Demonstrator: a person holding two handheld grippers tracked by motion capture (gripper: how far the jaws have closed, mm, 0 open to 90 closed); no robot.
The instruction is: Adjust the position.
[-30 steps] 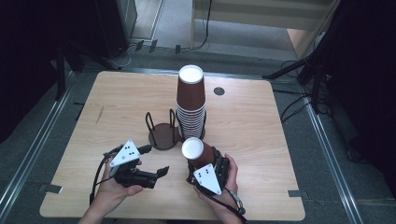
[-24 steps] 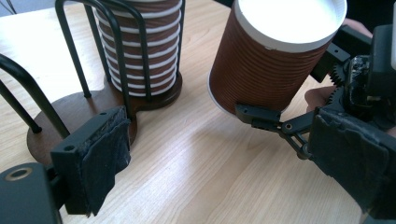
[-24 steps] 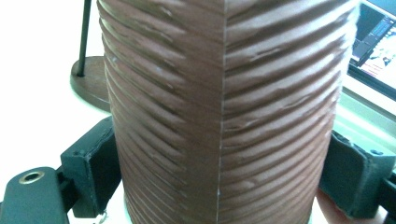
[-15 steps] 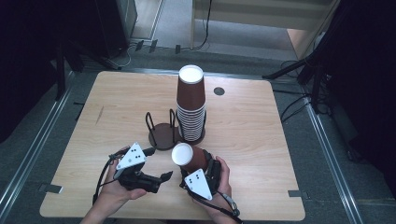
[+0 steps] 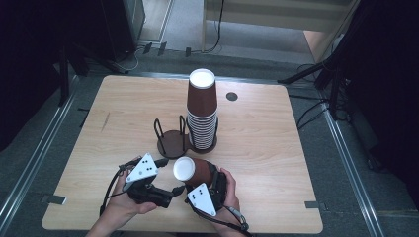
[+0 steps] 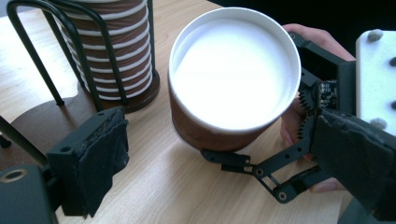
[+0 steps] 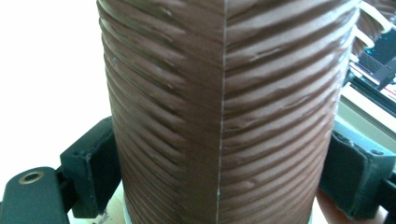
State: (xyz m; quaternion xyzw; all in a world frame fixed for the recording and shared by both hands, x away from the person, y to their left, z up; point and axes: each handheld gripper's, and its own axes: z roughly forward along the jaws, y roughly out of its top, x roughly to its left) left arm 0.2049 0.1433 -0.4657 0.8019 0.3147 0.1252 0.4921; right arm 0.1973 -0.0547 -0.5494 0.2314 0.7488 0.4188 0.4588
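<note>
My right tool (image 5: 197,174) grips the brown cup (image 5: 191,171) tilted, mouth toward my left tool (image 5: 170,190), released beside it; bare tabletop (image 5: 276,163) lies right

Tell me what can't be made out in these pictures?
- Held cup: its base and rim are cut off by the frame in the right gripper view.
- Cup stack: the high view is too small to count cups.
- Left gripper: partly under its grey plate in the high view.
</note>
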